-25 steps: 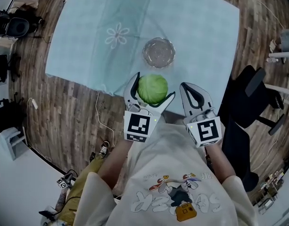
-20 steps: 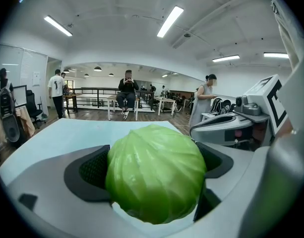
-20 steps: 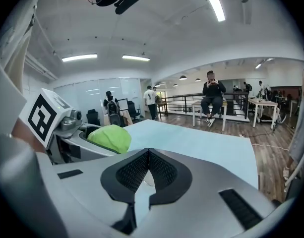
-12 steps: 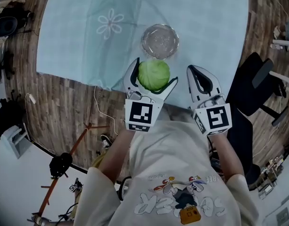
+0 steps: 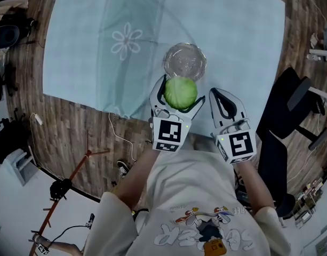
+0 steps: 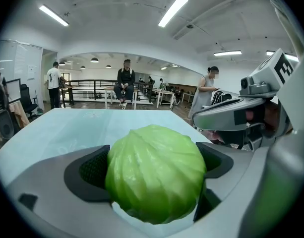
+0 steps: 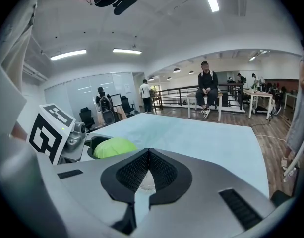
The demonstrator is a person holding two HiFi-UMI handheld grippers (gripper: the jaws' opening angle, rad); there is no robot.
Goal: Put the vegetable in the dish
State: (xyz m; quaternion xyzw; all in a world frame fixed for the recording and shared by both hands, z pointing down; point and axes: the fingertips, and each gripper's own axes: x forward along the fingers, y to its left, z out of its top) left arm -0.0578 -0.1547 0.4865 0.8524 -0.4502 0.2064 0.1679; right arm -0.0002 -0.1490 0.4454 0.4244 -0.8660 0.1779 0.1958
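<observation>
Left tool [image 5: 182, 89] pinches cabbage [image 5: 180, 93], right tool [image 5: 214, 92] pressed together, over blue tablecloth [image 5: 99, 52] amid wooden floor [image 5: 72, 129].

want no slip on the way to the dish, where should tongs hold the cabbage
Grip the cabbage across its widest middle, a pad each side, from the person's side, as the left tongs do now. It is round and smooth; off-centre it might squirt out.
</observation>
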